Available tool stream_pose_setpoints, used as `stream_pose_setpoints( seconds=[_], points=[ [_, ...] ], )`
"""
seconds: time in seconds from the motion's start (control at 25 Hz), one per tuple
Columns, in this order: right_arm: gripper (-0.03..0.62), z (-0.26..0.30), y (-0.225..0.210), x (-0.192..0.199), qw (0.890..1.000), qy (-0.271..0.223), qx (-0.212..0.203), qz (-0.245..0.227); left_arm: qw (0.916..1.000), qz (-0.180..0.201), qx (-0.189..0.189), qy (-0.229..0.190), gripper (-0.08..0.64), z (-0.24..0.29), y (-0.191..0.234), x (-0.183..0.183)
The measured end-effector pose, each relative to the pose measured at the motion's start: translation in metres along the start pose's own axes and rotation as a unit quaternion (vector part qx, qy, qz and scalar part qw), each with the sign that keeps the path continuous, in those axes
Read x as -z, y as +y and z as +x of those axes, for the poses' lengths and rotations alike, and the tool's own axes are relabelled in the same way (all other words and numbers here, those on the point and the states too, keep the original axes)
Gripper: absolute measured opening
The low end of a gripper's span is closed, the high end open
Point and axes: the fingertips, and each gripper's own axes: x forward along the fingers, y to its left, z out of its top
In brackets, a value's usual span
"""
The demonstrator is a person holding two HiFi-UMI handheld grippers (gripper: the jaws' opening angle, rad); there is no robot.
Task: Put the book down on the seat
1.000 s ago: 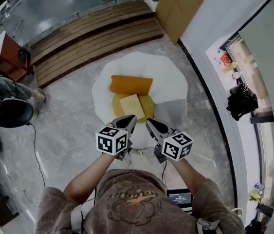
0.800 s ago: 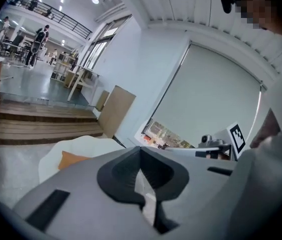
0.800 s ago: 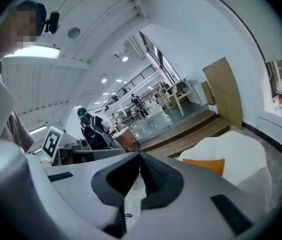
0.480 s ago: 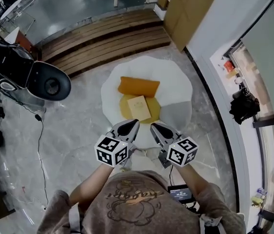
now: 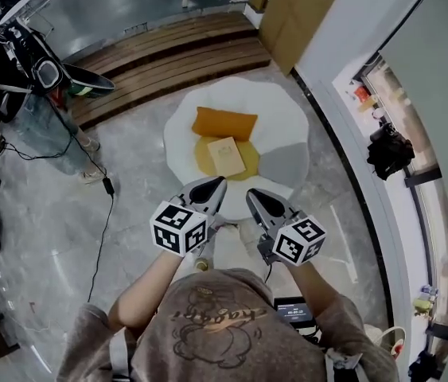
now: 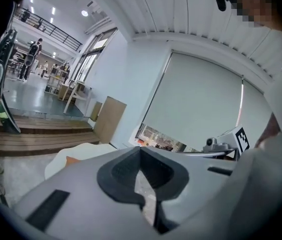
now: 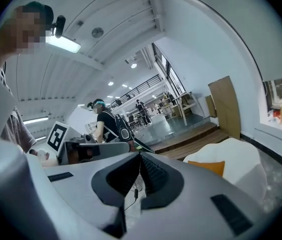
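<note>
The tan book (image 5: 226, 155) lies flat on the yellow cushion (image 5: 204, 159) of the white, egg-shaped seat (image 5: 279, 118), in front of an orange pillow (image 5: 224, 123). Both grippers hang side by side on the near side of the seat, apart from the book. My left gripper (image 5: 217, 183) is shut and holds nothing; its pads meet in the left gripper view (image 6: 139, 151). The right gripper (image 5: 252, 195) is shut and empty too, jaws closed in the right gripper view (image 7: 141, 156). There the seat (image 7: 236, 156) and the pillow (image 7: 208, 166) show beyond the jaws.
Wooden steps (image 5: 168, 50) run behind the seat. A person (image 5: 17, 78) stands at the far left, with a cable (image 5: 100, 213) trailing over the marble floor. A cardboard panel (image 5: 295, 14) leans on the wall. A black bag (image 5: 388, 151) sits on the curved ledge at right.
Both grippers have drawn back from the seat and risen, staying shut and empty. The book stays on the cushion. A person has come into view at the left.
</note>
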Motion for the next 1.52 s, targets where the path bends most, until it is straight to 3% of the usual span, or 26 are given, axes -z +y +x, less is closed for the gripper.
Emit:
stream_pose_setpoints(
  seconds=[0.24,0.52,1.0,1.52],
  points=[
    [0.018,-0.034,0.058,0.009,1.0,-0.004,0.02,-0.022,0.9999,0.004,0.012,0.008,0.005,-0.058,-0.038,0.016],
    [0.018,-0.072,0.09,0.013,0.999,-0.004,0.028,-0.042,0.9997,0.019,0.016,-0.006,0.005,-0.095,-0.077,0.022],
    [0.018,-0.113,0.112,0.02,0.998,-0.029,-0.005,-0.048,0.9993,0.022,0.013,-0.027,0.005,-0.106,-0.121,0.036],
    [0.018,-0.11,0.122,0.023,0.998,-0.022,-0.02,-0.055,0.999,0.024,0.005,-0.036,0.005,-0.112,-0.122,0.034]
  ],
)
